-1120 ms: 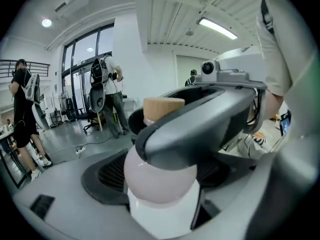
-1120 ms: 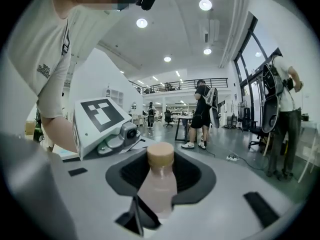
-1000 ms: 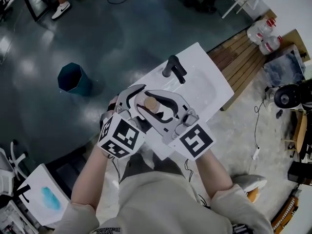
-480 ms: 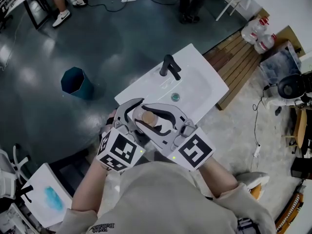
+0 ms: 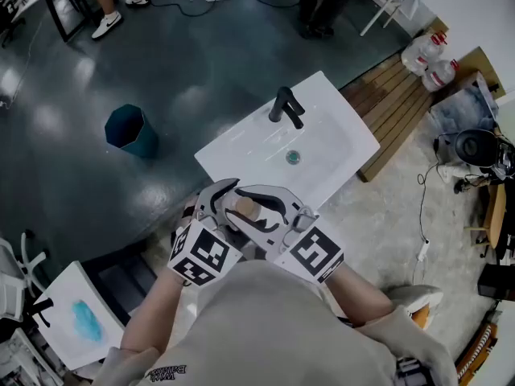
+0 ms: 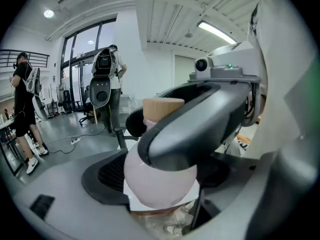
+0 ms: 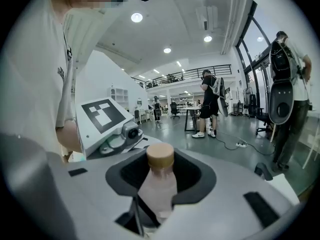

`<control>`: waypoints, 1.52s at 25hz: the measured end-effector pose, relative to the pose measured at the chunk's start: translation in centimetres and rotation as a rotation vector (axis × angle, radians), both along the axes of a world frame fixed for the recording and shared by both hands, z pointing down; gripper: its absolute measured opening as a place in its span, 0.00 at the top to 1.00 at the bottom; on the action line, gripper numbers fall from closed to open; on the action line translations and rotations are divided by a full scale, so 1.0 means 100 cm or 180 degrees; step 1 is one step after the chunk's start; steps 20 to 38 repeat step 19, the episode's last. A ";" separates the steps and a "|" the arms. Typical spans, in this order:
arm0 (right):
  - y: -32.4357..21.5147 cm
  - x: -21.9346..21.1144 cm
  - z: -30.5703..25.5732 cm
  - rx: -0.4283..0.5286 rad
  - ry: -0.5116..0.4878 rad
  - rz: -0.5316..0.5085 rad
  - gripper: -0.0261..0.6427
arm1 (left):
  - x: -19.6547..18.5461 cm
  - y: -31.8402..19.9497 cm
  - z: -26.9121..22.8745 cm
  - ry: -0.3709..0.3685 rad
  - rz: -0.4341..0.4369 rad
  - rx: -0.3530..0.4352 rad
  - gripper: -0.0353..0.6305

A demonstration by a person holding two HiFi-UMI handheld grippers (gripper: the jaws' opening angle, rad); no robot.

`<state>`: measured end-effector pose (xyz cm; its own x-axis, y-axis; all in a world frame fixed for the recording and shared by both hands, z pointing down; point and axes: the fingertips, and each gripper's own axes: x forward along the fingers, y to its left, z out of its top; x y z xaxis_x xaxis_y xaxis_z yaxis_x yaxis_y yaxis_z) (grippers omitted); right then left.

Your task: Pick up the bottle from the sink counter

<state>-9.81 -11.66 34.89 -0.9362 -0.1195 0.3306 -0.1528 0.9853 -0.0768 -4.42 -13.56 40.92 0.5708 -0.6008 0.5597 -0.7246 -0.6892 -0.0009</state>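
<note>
A pale pink bottle (image 5: 245, 209) with a tan wooden cap is held up close to the person's chest, off the white sink counter (image 5: 241, 147). My left gripper (image 5: 228, 207) and my right gripper (image 5: 264, 215) both curve round it from opposite sides. In the left gripper view the bottle (image 6: 160, 186) rests against that gripper's black pad, and a grey jaw of the right gripper crosses in front of it. The right gripper view has the bottle (image 7: 158, 189) upright between its jaws, cap upward.
The sink has a black faucet (image 5: 286, 107) and a drain (image 5: 293, 158). A teal bin (image 5: 129, 131) stands on the dark floor to the left. A wooden bench (image 5: 394, 107) with water jugs (image 5: 426, 55) lies to the right. People stand in the background.
Both grippers with the bottle have drawn back from over the sink's front towards the person's body. The sink basin and drain now show in full.
</note>
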 end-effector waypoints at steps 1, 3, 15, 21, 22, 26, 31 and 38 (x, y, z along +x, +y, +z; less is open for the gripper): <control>0.000 0.000 0.000 -0.0002 0.0005 0.0003 0.79 | 0.001 0.001 0.000 0.0012 -0.0001 -0.0011 0.36; 0.000 0.001 0.000 -0.0013 0.0004 0.0019 0.79 | 0.002 0.001 0.000 0.0053 -0.0016 -0.0032 0.36; -0.002 0.003 -0.004 -0.0073 -0.0063 0.0092 0.79 | 0.003 0.001 -0.003 0.0051 0.0046 -0.0052 0.36; 0.000 0.003 -0.004 -0.0121 -0.0070 0.0117 0.79 | 0.004 0.003 -0.003 0.0052 0.0052 -0.0091 0.36; 0.000 0.003 -0.004 -0.0121 -0.0070 0.0117 0.79 | 0.004 0.003 -0.003 0.0052 0.0052 -0.0091 0.36; 0.000 0.003 -0.004 -0.0121 -0.0070 0.0117 0.79 | 0.004 0.003 -0.003 0.0052 0.0052 -0.0091 0.36; 0.000 0.003 -0.004 -0.0121 -0.0070 0.0117 0.79 | 0.004 0.003 -0.003 0.0052 0.0052 -0.0091 0.36; 0.000 0.003 -0.004 -0.0121 -0.0070 0.0117 0.79 | 0.004 0.003 -0.003 0.0052 0.0052 -0.0091 0.36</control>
